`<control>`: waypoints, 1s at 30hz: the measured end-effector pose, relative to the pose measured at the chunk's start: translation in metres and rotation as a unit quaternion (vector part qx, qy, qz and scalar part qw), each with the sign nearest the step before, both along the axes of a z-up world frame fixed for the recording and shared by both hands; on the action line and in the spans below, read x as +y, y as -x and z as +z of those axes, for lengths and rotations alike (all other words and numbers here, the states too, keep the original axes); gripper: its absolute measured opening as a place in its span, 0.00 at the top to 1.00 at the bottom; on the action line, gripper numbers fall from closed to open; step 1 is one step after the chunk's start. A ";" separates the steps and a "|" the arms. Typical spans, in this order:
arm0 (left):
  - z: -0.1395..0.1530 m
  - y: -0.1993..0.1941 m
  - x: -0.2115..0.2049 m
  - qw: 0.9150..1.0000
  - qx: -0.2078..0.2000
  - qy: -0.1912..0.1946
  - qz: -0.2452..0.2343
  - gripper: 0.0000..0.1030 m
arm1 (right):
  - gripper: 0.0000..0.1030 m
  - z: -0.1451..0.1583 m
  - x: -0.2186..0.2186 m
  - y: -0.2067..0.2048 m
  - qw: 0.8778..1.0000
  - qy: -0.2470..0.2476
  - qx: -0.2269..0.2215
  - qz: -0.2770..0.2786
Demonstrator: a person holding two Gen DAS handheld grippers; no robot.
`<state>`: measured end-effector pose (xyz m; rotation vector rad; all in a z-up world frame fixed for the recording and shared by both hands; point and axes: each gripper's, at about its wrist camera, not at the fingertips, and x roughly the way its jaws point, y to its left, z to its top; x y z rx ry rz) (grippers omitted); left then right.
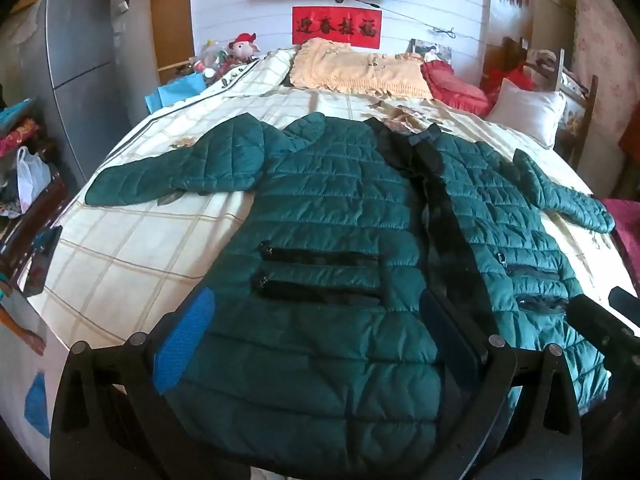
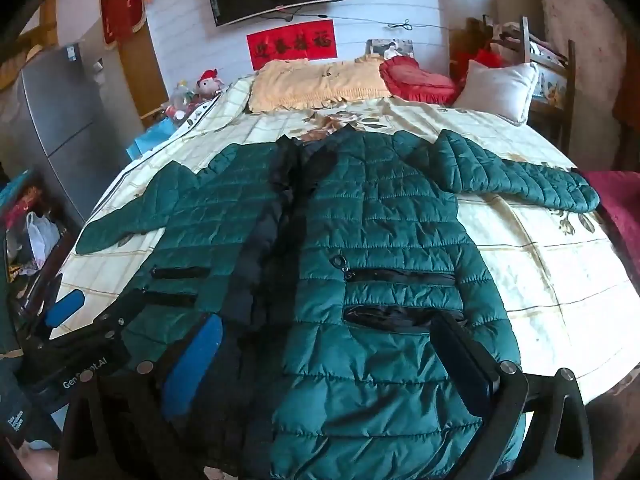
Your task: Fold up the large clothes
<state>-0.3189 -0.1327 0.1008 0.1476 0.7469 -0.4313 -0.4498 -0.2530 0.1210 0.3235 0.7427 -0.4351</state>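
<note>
A dark green quilted puffer jacket (image 1: 340, 216) is lying face up, sleeves spread, across the middle of the frame on a cream checked bedspread (image 1: 132, 252). The left gripper (image 1: 316, 336) and right gripper (image 2: 332, 356) are hovering at the lower frame above its hem, blue-padded fingers (image 1: 184, 340) spread fully wide, grasping nothing.
</note>
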 end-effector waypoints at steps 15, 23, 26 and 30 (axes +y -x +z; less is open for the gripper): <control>-0.002 0.003 0.001 1.000 0.006 -0.005 -0.008 0.01 | 0.00 -0.002 0.002 -0.002 1.000 0.006 0.003 0.007; -0.003 0.004 0.001 1.000 0.010 -0.005 -0.008 0.01 | 0.00 -0.006 -0.001 -0.001 1.000 -0.002 0.007 0.000; -0.004 0.004 0.000 1.000 0.011 -0.005 -0.008 0.01 | 0.00 -0.007 -0.002 -0.001 1.000 -0.007 0.014 -0.002; -0.005 0.005 0.000 1.000 0.011 -0.007 -0.010 0.01 | 0.00 -0.007 -0.004 -0.002 1.000 -0.022 0.017 -0.003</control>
